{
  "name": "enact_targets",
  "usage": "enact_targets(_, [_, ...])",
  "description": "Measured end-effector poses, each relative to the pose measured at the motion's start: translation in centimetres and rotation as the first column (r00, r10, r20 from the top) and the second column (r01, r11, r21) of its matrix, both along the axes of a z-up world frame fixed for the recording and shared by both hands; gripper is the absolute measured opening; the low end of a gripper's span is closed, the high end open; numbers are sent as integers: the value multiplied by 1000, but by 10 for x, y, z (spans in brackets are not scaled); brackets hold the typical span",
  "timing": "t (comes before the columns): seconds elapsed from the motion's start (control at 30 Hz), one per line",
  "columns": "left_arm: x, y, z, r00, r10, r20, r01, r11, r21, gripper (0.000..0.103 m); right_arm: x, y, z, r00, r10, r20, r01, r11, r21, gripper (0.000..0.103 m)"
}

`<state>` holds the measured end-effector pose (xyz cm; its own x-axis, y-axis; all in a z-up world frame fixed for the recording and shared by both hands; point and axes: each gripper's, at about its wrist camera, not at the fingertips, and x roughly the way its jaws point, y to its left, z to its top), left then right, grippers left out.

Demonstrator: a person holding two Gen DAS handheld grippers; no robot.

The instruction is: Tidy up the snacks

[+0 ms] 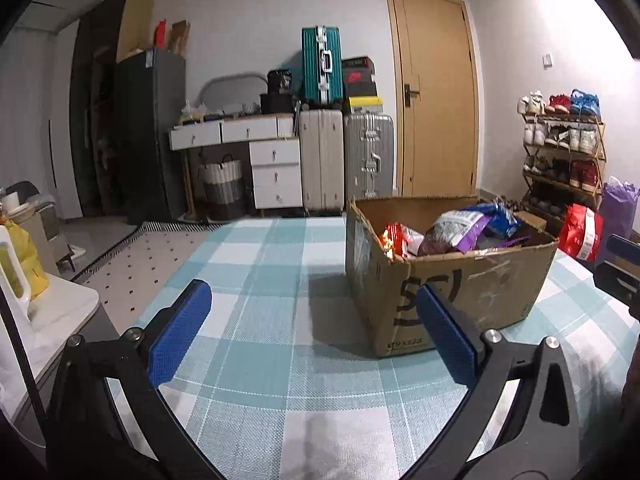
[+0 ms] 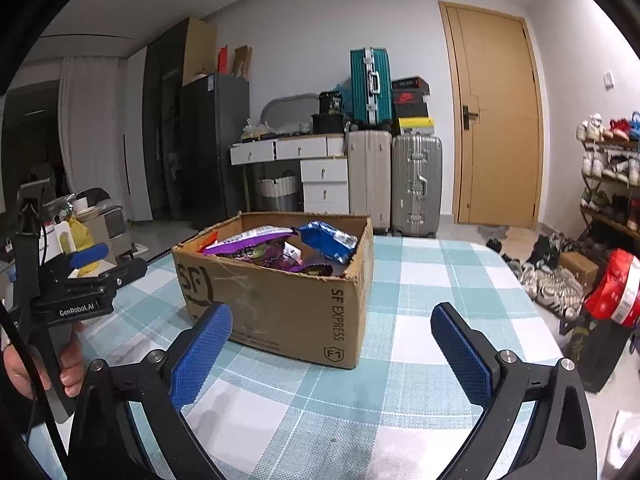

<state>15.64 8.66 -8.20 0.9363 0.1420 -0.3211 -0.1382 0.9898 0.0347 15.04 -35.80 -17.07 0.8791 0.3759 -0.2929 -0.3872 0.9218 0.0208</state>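
A brown cardboard box [image 1: 452, 288] [image 2: 280, 300] stands on the table's teal-and-white checked cloth [image 1: 260, 264] [image 2: 420, 280]. It holds several snack bags: a purple bag [image 1: 456, 228] [image 2: 248, 236], a blue bag [image 1: 500, 216] [image 2: 328, 240] and a red-orange bag [image 1: 396, 238]. My left gripper [image 1: 312, 300] is open and empty, low over the cloth just left of and before the box. My right gripper [image 2: 332, 320] is open and empty, in front of the box's near corner. In the right wrist view the left gripper [image 2: 80, 264] is seen at the far left, held by a hand [image 2: 70, 360].
A red bag [image 1: 580, 232] [image 2: 612, 288] sits past the table's right edge, near a shoe rack [image 1: 564, 152] and shoes on the floor [image 2: 552, 280]. Left of the table stands a white side table [image 1: 56, 320] with a yellow bottle [image 1: 24, 260]. Suitcases [image 2: 416, 184] and a door [image 2: 496, 116] are behind.
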Motion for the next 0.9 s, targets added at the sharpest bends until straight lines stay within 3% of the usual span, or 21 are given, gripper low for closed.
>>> enact_targets(0.1, [3,2,-1,1000,-1,-3,1,1000,-1,102,-8,4,1,999,7,41,-6,1000,-22,102])
enact_targets(0.9, [-7,3,3,1000,1,3,-1,1000,-2,102,-10,9,0,999,3,37,-2,1000,-15,103])
